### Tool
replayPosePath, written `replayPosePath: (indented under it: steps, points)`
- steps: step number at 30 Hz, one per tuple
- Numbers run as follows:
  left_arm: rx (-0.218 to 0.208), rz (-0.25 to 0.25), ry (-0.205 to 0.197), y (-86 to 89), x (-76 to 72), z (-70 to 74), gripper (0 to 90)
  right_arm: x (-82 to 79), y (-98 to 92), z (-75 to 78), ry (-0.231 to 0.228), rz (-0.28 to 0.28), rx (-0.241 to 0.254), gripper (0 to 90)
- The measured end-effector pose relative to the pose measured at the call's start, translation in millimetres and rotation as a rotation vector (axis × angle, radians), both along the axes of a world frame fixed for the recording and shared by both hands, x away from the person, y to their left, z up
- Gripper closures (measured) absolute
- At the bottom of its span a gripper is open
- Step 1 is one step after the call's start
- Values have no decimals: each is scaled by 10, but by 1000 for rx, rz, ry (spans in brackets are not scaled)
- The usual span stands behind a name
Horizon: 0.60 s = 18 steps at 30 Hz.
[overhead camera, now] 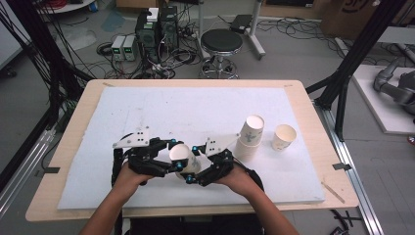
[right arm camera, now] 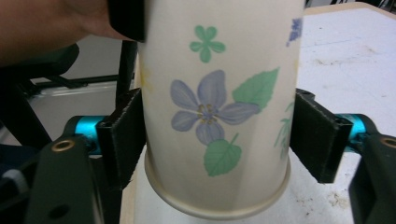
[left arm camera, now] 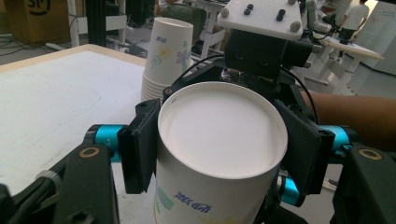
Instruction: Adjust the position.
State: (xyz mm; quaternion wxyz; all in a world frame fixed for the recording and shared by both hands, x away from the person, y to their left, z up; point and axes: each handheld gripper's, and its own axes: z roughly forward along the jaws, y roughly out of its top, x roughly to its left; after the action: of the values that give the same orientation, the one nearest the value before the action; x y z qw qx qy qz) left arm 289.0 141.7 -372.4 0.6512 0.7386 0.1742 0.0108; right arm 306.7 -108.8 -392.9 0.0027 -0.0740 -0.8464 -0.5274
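Note:
A paper cup (overhead camera: 181, 152) printed with flowers hangs just above the white mat between both grippers. My left gripper (overhead camera: 174, 158) is shut on it near its base; in the left gripper view the pads (left arm camera: 140, 144) press both sides of the cup (left arm camera: 219, 126), whose white bottom faces the camera. My right gripper (overhead camera: 192, 164) comes from the opposite side. In the right gripper view its pads (right arm camera: 126, 135) touch both sides of the cup (right arm camera: 210, 107) just above the rolled rim, and the right gripper (right arm camera: 219, 137) is shut on it.
A stack of paper cups (overhead camera: 249, 137) stands to the right of the hands, with a single cup (overhead camera: 284, 137) beyond it. The white mat (overhead camera: 195, 107) covers a wooden table (overhead camera: 303, 98). A stool (overhead camera: 221, 43) and cables are behind the table.

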Motion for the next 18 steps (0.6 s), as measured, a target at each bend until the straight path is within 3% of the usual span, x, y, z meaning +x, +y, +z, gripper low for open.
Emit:
replayPosePath:
  steps: [2,6,9,14,18]
  points:
    - [0,3,-1,10,-7,-5,355,8,-2,-1,-1,6,2,289]
    - [43,5,-34,33,-14,0,341,15,14,-4,-23,16,-20,315]
    - [62,31,-21,60,-11,17,156,26,21,-11,-35,20,-50,326]
    - [117,34,-16,137,2,43,155,48,24,3,-50,23,-106,330]
    - [165,-9,-21,143,2,64,155,68,41,43,-70,29,-167,330]
